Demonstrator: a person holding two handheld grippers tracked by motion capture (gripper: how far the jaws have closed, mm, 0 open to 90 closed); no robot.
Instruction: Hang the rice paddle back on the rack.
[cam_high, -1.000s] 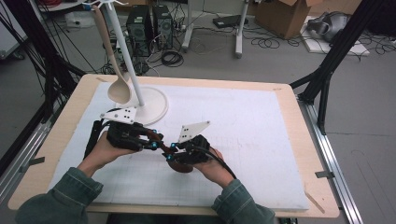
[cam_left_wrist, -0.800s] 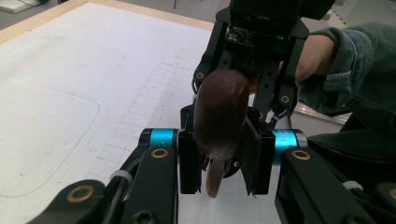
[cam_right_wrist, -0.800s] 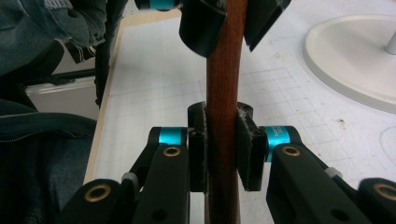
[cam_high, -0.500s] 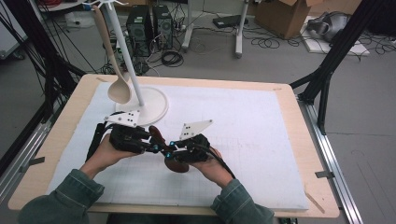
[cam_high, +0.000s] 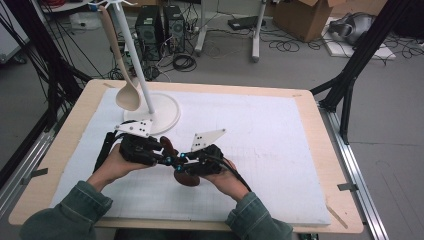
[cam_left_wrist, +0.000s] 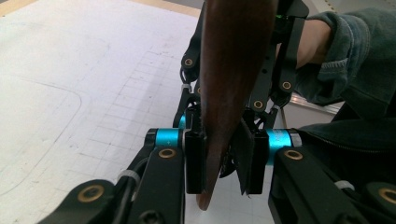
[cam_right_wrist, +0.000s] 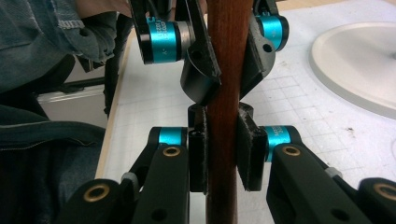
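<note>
the dark brown wooden spoon (cam_high: 176, 161) sits between both grippers above the white gridded mat (cam_high: 280, 150), toward the near edge of the table, left of its middle. the left gripper (cam_left_wrist: 219, 161) has its jaws nearly shut, having just been closing, with the spoon's flat dark wood between the pads; the left pad presses on the wood, and the right pad looks to touch it too. the right gripper (cam_right_wrist: 220, 151) is narrowed the same way, its pads clamped on the straight brown handle from either side, just behind the other gripper's jaws. in the high view the left gripper (cam_high: 137, 147) and right gripper (cam_high: 202, 162) meet tip to tip, and the spoon's rounded bowl shows below them.

toward the far left corner stands a white round-based stand (cam_high: 155, 112) with a pale wooden spoon (cam_high: 125, 90) hanging on it, near the left gripper. the right half of the mat lies bare out to the light wooden table edge (cam_high: 345, 200).

beyond the table are a grey floor, black frame legs, cables and a cardboard box (cam_high: 300, 12).
</note>
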